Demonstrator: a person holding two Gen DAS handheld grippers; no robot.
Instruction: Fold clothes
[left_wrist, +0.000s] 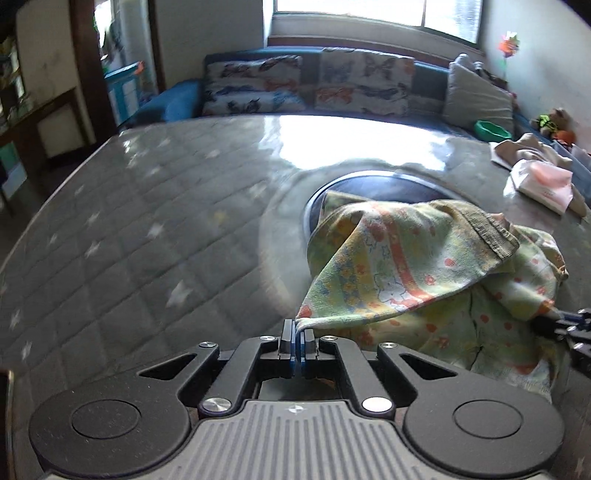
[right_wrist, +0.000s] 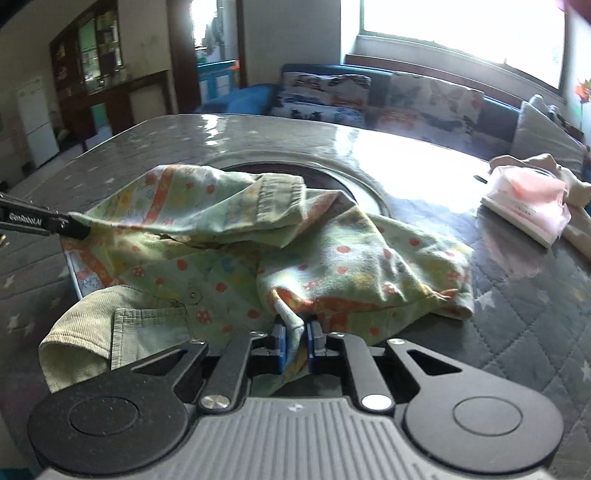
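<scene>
The left tool (left_wrist: 297, 334) was clamped tight on a thin edge of the printed green garment (left_wrist: 424, 258), its blue pads pressed together with the hem pinched between them. In the left wrist view the cloth rose from that pinch and draped to the right in a loose mound over the quilted, star-patterned tabletop (left_wrist: 129, 221), part of it lying over a dark round inset (left_wrist: 369, 188). A ribbed cuff (left_wrist: 495, 236) sat on top of the mound. The tip of the other tool (left_wrist: 569, 325) showed at the right edge, against the cloth. A folded pink piece (left_wrist: 543, 181) lay well apart, at the far right.

In the right wrist view the right tool (right_wrist: 295, 345) held a thicker bunch of the same garment, the pads standing slightly apart with fabric filling the gap. A ribbed collar or cuff (right_wrist: 85, 332) hung just left of it, and a small button (right_wrist: 192, 294) showed nearby. The left tool's fingers (right_wrist: 55, 223) reached in from the left, gripping an edge.

The risk, as I judged it, lay in the grips: the left held very little cloth, so a firm pull could slip the hem free. The right's bunched hold might take several layers at once, dragging the pile crooked rather than spreading it flat.
</scene>
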